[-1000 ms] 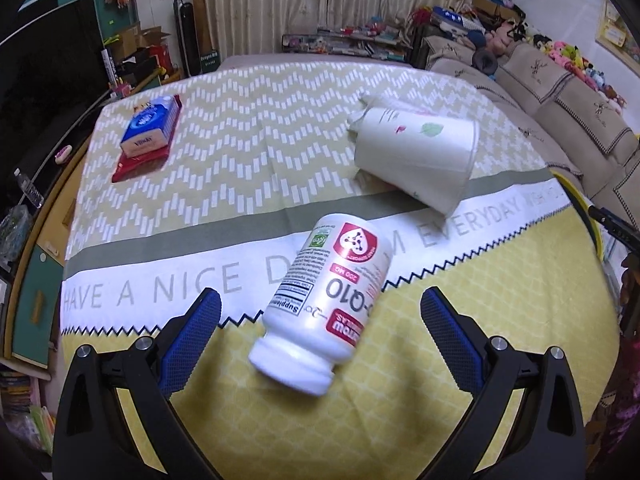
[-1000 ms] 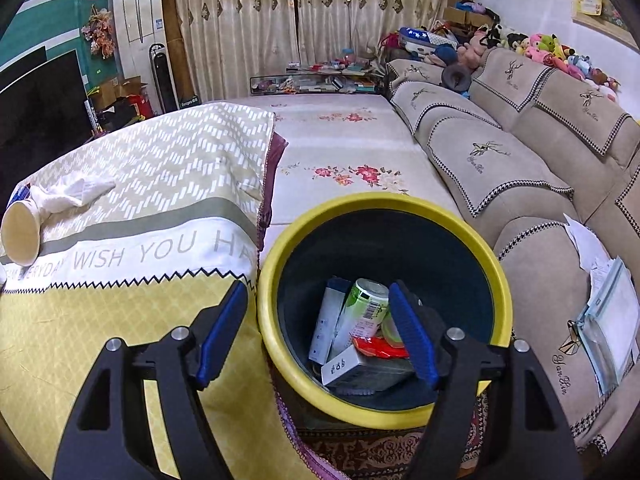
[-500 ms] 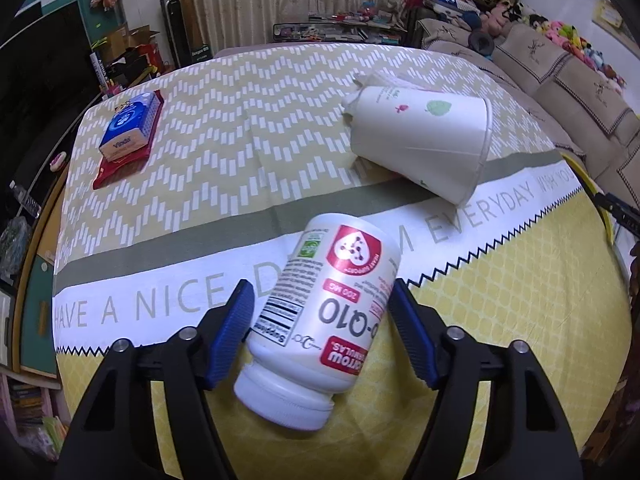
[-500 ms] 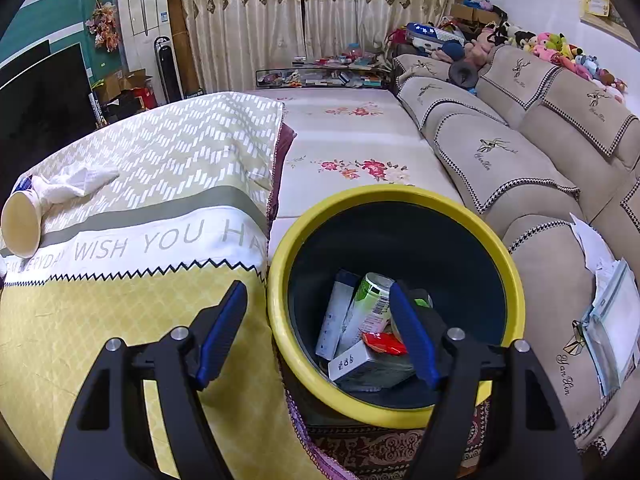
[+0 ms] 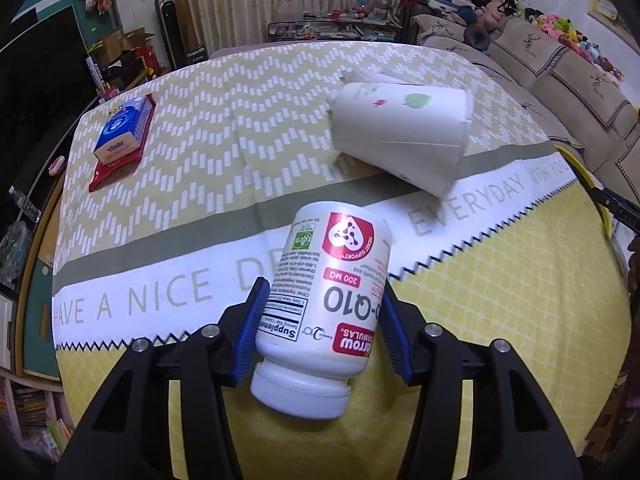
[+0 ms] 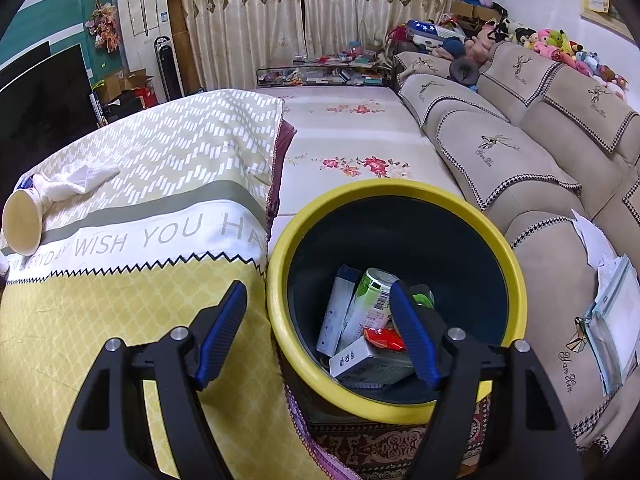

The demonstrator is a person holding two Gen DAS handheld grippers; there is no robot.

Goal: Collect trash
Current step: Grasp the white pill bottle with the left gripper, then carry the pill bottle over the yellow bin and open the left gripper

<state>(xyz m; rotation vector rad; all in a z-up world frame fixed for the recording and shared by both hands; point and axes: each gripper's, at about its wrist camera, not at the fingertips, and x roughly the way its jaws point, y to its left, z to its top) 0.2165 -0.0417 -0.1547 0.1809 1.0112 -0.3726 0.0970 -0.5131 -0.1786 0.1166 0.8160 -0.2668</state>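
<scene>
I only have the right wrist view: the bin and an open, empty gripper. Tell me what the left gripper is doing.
Observer: The left gripper is shut on a white supplement bottle, with a blue pad against each side.
Operator: Report how the bottle is oriented.
Observer: Its cap end faces the camera and its base points toward the tipped paper cup.
Operator: List what else is on that table.
Observer: Besides the cup you can see, a blue tissue pack lies on a red pouch at the far left.
</scene>
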